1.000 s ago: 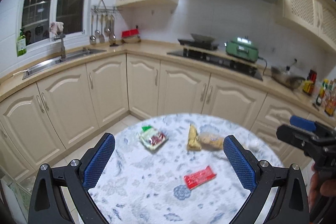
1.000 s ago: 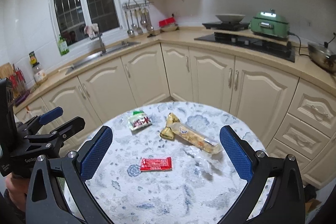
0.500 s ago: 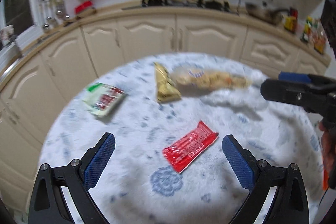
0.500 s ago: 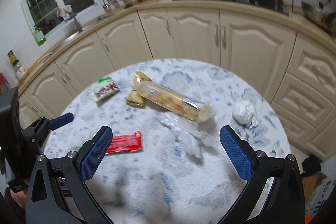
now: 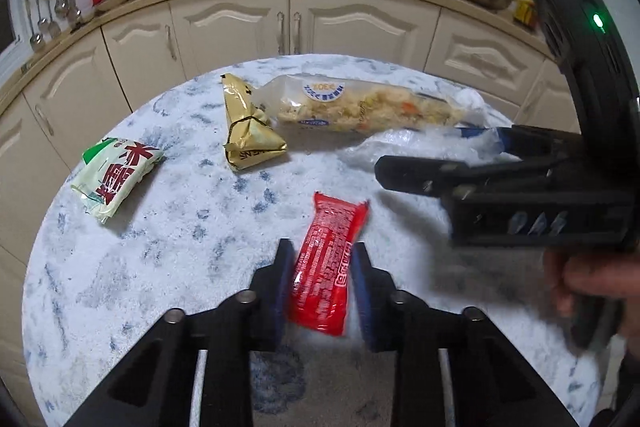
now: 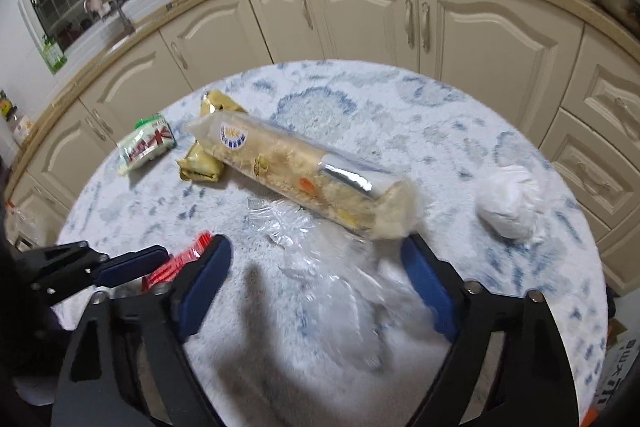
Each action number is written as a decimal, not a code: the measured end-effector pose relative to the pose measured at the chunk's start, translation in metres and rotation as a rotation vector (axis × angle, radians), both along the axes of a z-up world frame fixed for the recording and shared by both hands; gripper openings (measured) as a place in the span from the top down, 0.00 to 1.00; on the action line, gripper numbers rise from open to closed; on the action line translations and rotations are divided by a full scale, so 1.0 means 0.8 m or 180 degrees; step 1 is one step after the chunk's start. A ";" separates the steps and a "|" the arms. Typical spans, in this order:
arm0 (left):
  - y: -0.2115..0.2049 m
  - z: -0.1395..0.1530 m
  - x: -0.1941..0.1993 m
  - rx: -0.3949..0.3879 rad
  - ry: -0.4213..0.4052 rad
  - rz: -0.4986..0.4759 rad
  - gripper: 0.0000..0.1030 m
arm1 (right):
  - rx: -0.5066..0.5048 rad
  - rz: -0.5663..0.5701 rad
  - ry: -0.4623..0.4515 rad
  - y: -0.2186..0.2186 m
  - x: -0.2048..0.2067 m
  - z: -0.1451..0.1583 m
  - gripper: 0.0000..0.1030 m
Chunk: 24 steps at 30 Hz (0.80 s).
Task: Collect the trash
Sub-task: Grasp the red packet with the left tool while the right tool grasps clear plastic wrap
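Red wrapper [image 5: 328, 263] lies low in the left view's centre on the desk [image 5: 160, 267], the left tool [image 5: 320, 287] closing on it. Right tool [image 6: 316, 283], still wide but narrowing, straddles clear plastic film [image 6: 320, 247]. Next: lift both clear.

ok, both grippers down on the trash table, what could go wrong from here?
1. The left gripper is closing on the flat red foil wrapper; slick and thin, it may slip out.
2. The right gripper is closing over crumpled clear plastic film beside the long clear rice pack; it could snag or drag that pack.
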State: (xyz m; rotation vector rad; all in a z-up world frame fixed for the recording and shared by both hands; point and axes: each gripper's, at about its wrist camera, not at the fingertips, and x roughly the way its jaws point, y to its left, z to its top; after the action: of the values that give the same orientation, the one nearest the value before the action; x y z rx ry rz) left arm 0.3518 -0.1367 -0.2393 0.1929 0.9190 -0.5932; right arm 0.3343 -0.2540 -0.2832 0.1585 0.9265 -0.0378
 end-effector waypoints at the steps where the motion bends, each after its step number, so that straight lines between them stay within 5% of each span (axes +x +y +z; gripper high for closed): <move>1: 0.003 0.000 0.008 -0.0069 0.0052 0.0032 0.83 | -0.0077 0.0012 0.0010 0.005 0.001 -0.001 0.29; 2: 0.003 -0.003 0.011 -0.0122 0.0083 0.0049 0.83 | -0.0115 0.0018 -0.0013 0.007 0.000 -0.001 0.36; 4: 0.009 -0.003 0.014 -0.0176 0.0134 0.0174 0.85 | -0.0115 0.0052 -0.0028 0.008 -0.003 -0.001 0.73; 24: 0.031 0.020 -0.058 -0.0338 -0.0006 0.0510 0.87 | 0.0594 0.0161 -0.0046 -0.002 -0.098 0.016 0.73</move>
State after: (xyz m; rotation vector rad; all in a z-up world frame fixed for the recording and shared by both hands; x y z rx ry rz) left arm 0.3055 -0.1121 -0.2232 0.0241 0.8894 -0.4916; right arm 0.2558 -0.2554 -0.2702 0.3080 0.9186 0.0968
